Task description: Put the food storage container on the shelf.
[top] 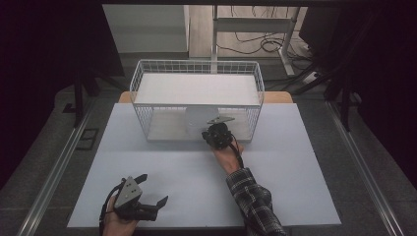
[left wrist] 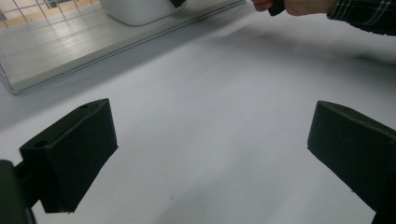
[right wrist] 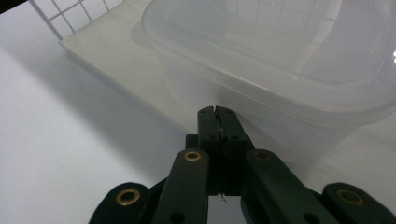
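A white wire rack (top: pixel 196 63) with two shelves stands at the far middle of the white table (top: pixel 295 167). On its lower shelf (right wrist: pixel 107 51) sits a translucent plastic container (right wrist: pixel 280 60), seen from above as a pale shape (top: pixel 199 120). My right gripper (right wrist: pixel 217 112) is shut, its tips right at the container's front wall just under the rim; whether they pinch any of it I cannot tell. From above, that right gripper (top: pixel 212 129) is at the shelf's front edge. My left gripper (top: pixel 153 189) rests open near the table's front left, with bare table between its jaws (left wrist: pixel 210 149).
The rack's wire sides (top: pixel 140 120) close in the lower shelf left and right, and the upper shelf (top: pixel 196 88) roofs it. Cables and a stand leg (top: pixel 287 46) lie on the floor beyond the table. Metal rails (top: pixel 364 167) run along both sides.
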Available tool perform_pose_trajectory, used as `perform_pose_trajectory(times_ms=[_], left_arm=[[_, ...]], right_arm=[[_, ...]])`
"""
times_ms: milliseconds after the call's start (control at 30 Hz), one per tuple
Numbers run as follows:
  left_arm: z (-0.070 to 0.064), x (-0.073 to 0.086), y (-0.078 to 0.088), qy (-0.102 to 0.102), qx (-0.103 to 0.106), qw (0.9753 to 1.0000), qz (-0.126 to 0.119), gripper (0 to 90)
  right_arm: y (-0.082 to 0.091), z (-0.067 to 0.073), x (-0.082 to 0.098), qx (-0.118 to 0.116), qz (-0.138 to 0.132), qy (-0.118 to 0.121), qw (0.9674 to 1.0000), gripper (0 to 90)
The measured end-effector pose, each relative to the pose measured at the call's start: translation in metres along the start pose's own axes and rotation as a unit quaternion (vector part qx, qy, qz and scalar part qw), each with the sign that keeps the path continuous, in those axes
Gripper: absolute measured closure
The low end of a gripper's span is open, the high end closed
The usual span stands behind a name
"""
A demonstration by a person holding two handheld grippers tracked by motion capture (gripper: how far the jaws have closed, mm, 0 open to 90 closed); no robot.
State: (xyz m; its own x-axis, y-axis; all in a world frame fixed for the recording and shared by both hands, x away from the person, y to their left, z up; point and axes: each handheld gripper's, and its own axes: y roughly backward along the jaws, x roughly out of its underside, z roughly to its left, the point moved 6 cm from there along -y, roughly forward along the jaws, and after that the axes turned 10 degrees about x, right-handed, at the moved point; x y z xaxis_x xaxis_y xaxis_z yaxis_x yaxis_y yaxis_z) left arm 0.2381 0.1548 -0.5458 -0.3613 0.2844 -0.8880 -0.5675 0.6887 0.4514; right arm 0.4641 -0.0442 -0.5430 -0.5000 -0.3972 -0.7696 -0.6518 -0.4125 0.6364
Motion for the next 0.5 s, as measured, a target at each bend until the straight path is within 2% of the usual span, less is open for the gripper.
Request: perform_pose_trajectory(times_ms=[67, 100, 167, 200, 333, 500], left_arm=[[0.0, 0.001, -0.001, 0.006, 0.001, 1.0, 0.007, 1.7], [0.0, 0.002, -0.001, 0.018, 0.013, 0.9997, 0.01, 2.4], [0.0, 0.002, -0.002, 0.025, 0.02, 0.9994, 0.011, 2.8], [0.0, 0.002, -0.002, 0.025, 0.02, 0.9994, 0.011, 2.8], [0.0, 0.004, -0.005, 0.01, 0.011, 0.9997, 0.022, 2.7], [0.001, 0.006, -0.006, 0.011, 0.013, 0.9995, 0.026, 2.9]], right_arm=[[0.001, 0.0, 0.0, 0.001, -0.001, -0.002, 1.0, 84.2], [0.005, 0.001, 0.002, -0.01, -0.002, -0.009, 0.9999, 77.6], [0.008, 0.001, 0.003, -0.013, 0.0, -0.016, 0.9998, 70.2], [0.01, 0.002, 0.005, -0.02, 0.004, -0.02, 0.9996, 66.2], [0.017, 0.004, 0.01, -0.012, 0.003, -0.012, 0.9999, 51.7], [0.027, 0.004, 0.012, -0.017, 0.001, -0.007, 0.9998, 40.7]])
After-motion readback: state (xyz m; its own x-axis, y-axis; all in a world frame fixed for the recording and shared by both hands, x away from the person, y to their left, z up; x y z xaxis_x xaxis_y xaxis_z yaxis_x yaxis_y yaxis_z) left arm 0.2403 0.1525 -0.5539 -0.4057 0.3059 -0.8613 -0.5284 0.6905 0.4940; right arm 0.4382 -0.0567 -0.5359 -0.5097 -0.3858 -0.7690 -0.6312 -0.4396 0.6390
